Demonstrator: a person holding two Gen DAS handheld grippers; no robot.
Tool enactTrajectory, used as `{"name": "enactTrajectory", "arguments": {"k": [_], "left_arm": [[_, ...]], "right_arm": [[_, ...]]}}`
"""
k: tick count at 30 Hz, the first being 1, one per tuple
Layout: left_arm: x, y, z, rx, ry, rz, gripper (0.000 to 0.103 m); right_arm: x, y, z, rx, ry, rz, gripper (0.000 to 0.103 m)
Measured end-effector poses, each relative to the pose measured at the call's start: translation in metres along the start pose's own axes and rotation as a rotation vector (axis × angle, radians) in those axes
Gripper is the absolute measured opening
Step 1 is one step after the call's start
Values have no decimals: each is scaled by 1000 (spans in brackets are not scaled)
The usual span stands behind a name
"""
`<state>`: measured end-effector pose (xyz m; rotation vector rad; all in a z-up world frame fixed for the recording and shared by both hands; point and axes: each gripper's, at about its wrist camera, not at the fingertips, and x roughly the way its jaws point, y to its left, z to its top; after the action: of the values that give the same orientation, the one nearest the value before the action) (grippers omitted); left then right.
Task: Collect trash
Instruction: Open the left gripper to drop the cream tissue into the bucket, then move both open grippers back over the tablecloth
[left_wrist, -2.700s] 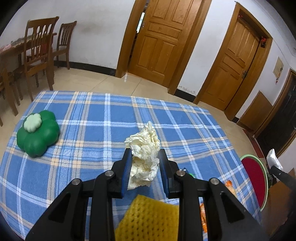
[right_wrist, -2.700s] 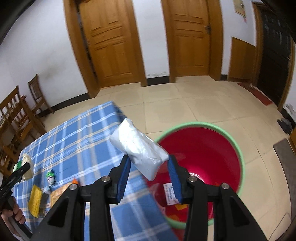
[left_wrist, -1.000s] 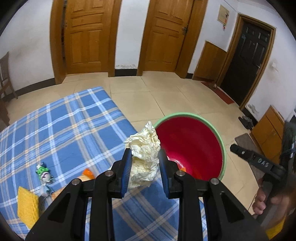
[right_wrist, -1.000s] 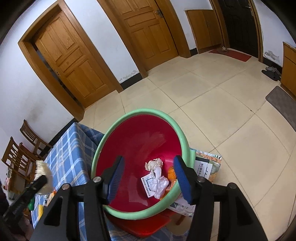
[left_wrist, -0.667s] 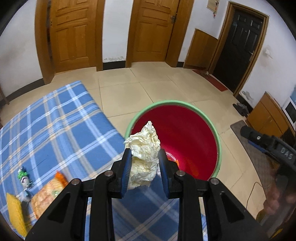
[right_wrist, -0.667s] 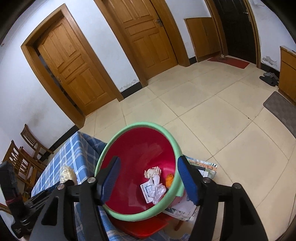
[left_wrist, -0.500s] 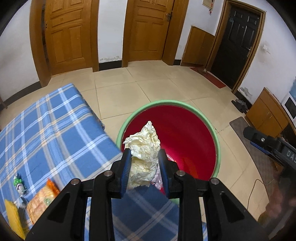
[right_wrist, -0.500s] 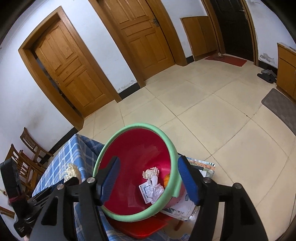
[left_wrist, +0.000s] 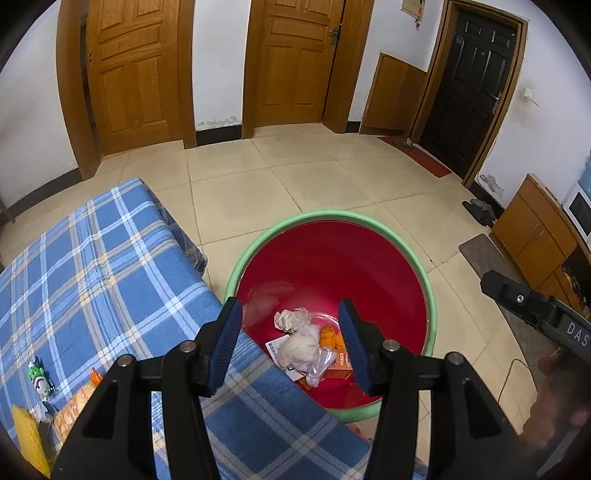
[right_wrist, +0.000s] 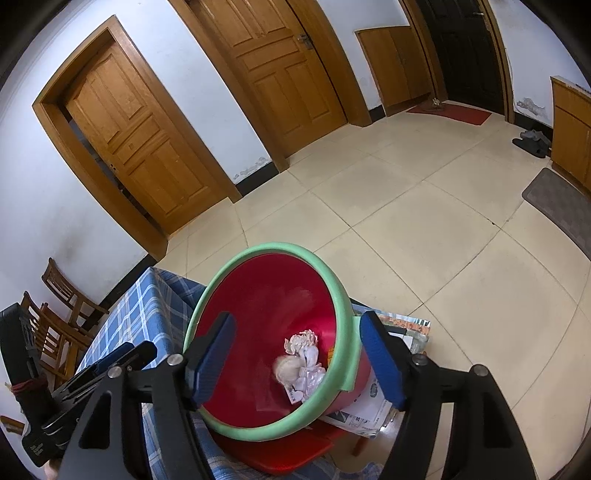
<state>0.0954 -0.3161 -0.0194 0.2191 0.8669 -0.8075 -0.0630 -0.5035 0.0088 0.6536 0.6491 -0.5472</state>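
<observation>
A red bin with a green rim (left_wrist: 430, 306) stands on the floor beside the table; it also shows in the right wrist view (right_wrist: 341, 291). My left gripper (left_wrist: 290, 341) is open and empty above it. The crumpled paper ball (left_wrist: 301, 347) lies inside on other trash, blurred in the right wrist view (right_wrist: 288, 369). My right gripper (right_wrist: 295, 360) is open and empty over the bin. A second paper wad (left_wrist: 291, 319) and an orange packet (left_wrist: 334, 354) also lie inside.
The table with a blue plaid cloth (left_wrist: 92, 280) is at the left. On it lie a yellow sponge (left_wrist: 26, 432), an orange snack bag (left_wrist: 79, 400) and a small toy figure (left_wrist: 38, 378). Papers (right_wrist: 373, 406) lie under the bin. Wooden chairs (right_wrist: 62, 314) stand at far left.
My left gripper has opened and let go of the crumpled paper ball, which has dropped into the red bin. The right gripper stays open over the bin.
</observation>
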Motion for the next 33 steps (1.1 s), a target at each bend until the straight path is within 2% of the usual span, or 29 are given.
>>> {"name": "enactTrajectory", "arguments": {"k": [6,9,13,17,33], "left_arm": [[-11,8,-5,-34,-3,11,54],[-17,16,-9,-62,0,25,58],[-27,27,-15,-92,-3,42,58],[-38,41,-20,-119,-3,59,59],[-76,98,-52,-208,-3,172,59]], "right_arm": [[-4,5,-4,-16,3,8,82],[-3,8,-5,-23,16,15,84],[-4,15,-7,-36,27,30,85],[-6,22,-10,-51,32,47,90],[-3,60,-28,-130,75,110,93]]}}
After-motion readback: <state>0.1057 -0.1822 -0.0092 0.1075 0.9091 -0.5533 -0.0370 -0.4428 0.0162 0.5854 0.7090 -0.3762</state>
